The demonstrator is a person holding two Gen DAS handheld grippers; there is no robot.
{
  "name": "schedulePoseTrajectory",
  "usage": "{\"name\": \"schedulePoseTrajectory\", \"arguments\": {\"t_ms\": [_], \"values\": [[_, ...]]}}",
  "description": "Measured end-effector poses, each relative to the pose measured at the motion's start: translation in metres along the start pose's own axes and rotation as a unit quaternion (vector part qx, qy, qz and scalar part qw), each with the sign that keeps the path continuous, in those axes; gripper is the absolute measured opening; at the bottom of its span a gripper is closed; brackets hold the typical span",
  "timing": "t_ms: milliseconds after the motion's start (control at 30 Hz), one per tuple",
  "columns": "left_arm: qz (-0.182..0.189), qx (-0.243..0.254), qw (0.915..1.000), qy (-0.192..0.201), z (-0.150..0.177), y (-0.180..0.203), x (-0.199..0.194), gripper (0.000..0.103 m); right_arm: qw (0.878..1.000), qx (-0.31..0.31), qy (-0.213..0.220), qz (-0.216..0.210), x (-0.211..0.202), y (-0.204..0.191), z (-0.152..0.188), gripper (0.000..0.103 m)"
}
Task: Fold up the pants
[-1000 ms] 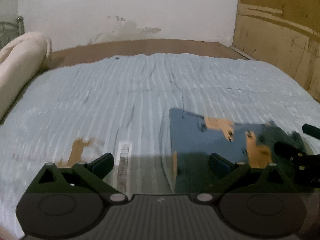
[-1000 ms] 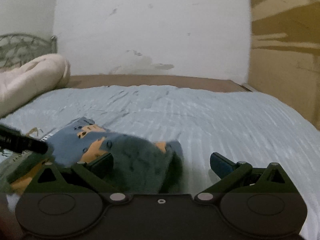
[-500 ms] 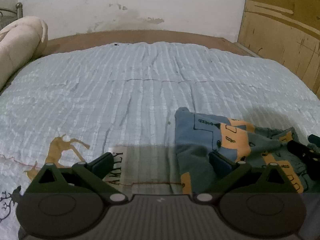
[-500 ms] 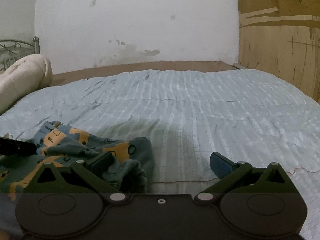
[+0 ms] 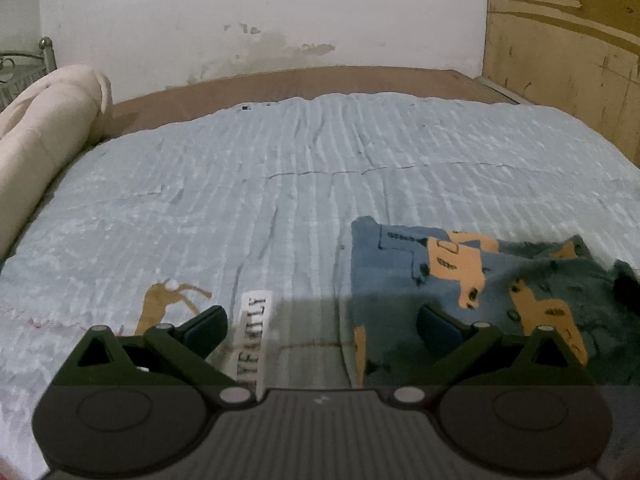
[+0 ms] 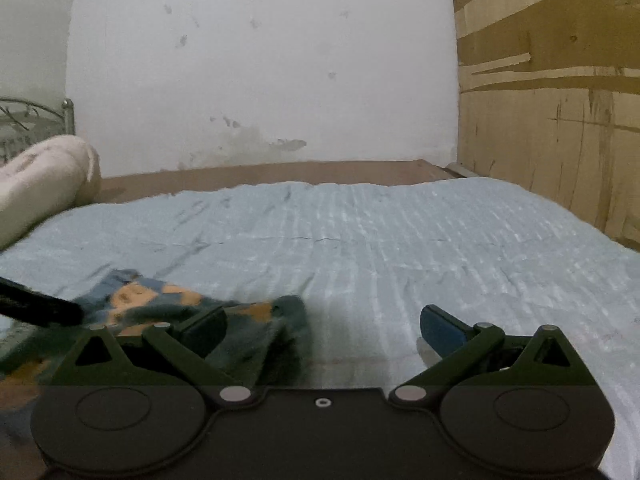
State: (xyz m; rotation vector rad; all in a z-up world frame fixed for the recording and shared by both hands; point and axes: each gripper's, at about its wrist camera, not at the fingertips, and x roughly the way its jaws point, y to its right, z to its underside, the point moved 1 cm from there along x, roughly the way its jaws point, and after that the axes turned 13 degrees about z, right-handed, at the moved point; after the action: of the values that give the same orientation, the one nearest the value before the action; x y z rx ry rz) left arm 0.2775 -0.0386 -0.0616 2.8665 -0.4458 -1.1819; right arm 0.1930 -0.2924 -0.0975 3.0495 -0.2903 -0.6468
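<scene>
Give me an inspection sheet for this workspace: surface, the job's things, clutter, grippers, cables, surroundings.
Surface: bed covered by a light blue ribbed bedspread with a tan deer print and a lettered label near the front.
Job's things: blue pants with an orange vehicle print, bunched in a heap on the bedspread, not yet neatly folded.
Clutter: cream rolled blanket along the bed's left edge.
Grippers: left gripper open, empty, its right finger over the pants' edge; right gripper open, empty, its left finger by the pants.
Cables: nothing seen.
Surroundings: stained white wall, wooden board at right, metal bed frame at far left.
</scene>
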Motion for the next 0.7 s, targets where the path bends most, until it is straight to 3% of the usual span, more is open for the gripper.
{"name": "schedulePoseTrajectory", "arguments": {"t_ms": [233,700], "values": [[0.005,0.007,0.9998,-0.018,0.022,0.006,-0.017,0.102,0.999,0.008,-0.034,-0.010,-0.032,0.007,0.029,0.102],[0.028,-0.023,0.9992,-0.017,0.064,0.006,-0.055,0.102,0.998,0.007,-0.061,0.003,-0.068,0.012,0.046,0.102]]}}
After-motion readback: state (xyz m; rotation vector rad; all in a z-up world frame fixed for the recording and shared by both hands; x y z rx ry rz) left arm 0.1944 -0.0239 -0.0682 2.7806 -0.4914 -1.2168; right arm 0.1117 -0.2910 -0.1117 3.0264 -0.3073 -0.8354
